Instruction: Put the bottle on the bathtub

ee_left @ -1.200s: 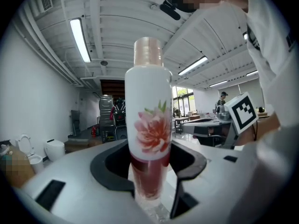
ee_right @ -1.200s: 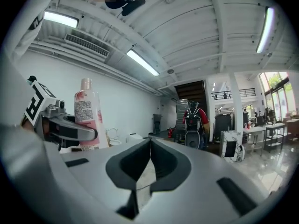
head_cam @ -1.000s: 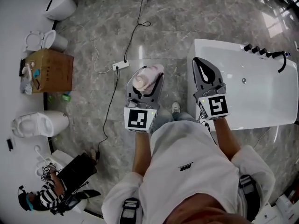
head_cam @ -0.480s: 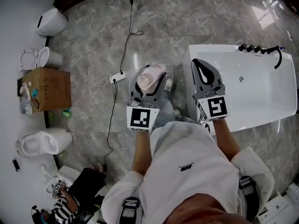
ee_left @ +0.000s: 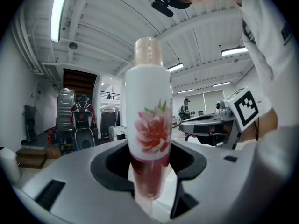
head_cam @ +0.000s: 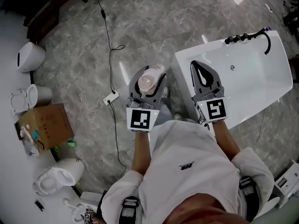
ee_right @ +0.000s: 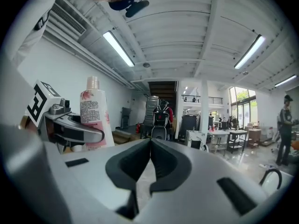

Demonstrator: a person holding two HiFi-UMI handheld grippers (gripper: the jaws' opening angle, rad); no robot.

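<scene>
A white bottle (head_cam: pixel 148 81) with a pink cap and a red flower print (ee_left: pixel 150 125) stands upright between the jaws of my left gripper (head_cam: pixel 149 73), which is shut on its lower body. It hangs over the grey marble floor, just left of the white bathtub (head_cam: pixel 252 101). My right gripper (head_cam: pixel 202 69) is shut with nothing in it and hovers over the tub's near left corner. The right gripper view shows the bottle (ee_right: pixel 95 111) in the left gripper (ee_right: pixel 70 125) beside it, and the right gripper's pads (ee_right: pixel 150 157) meet.
Black tap fittings (head_cam: pixel 243 37) sit at the tub's far end. A power strip (head_cam: pixel 110 97) with a black cable lies on the floor to the left. Further left are a cardboard box (head_cam: pixel 44 125) and white toilets (head_cam: pixel 30 56) (head_cam: pixel 56 178).
The view has swung: the bathtub now lies tilted at the upper right and the box and toilets have slid down the left. Both grippers moved along together, bottle still held.
</scene>
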